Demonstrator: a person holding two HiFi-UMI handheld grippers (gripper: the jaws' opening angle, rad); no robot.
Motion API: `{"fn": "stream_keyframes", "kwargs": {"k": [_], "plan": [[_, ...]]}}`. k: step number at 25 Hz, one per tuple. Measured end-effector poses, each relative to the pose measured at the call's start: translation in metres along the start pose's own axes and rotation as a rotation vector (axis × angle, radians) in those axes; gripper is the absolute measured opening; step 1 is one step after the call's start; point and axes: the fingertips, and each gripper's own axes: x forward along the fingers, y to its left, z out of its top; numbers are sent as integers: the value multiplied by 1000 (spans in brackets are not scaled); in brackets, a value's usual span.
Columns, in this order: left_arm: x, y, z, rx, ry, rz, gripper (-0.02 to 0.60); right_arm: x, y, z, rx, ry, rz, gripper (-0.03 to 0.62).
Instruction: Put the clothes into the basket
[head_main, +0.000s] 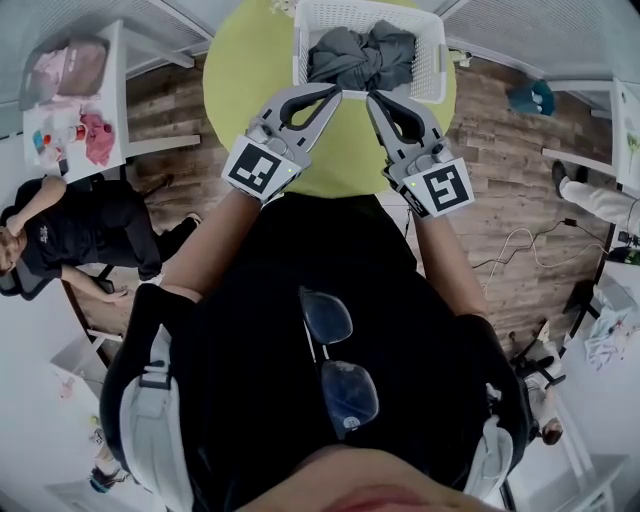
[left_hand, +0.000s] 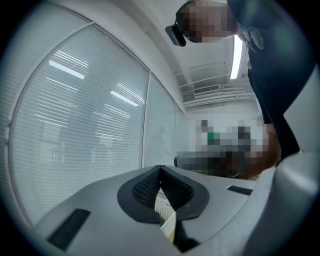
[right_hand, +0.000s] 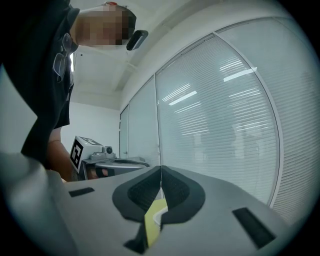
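Note:
Dark grey clothes (head_main: 362, 55) lie bunched inside the white basket (head_main: 436, 52), which stands at the far side of the round yellow-green table (head_main: 237, 92). Both grippers hang level over the table's near half, just short of the basket. My left gripper (head_main: 335, 93) is shut, its jaws meeting at the tips (left_hand: 160, 167) with nothing between them. The right gripper (head_main: 372, 98) is likewise shut and empty, its jaw tips closed together (right_hand: 161, 167). The right gripper view also catches the left gripper's marker cube (right_hand: 78, 151) off to its left.
A person in black (head_main: 75, 232) sits at the left on the wooden floor area. A white side table (head_main: 108, 133) with pink items stands at the top left. Cables (head_main: 520, 245) trail on the floor at the right. Glass walls with blinds (left_hand: 75, 125) fill both gripper views.

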Motion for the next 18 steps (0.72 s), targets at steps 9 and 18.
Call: {"fn": "stream_keyframes", "kwargs": {"k": [9,18], "plan": [[-1,-2,-3,6,9,6,10,-4,1,-4,-8,14,3,25],[2,-9,3,2,-20,-7,9,-7,1,0,-31,18,2,25]]}}
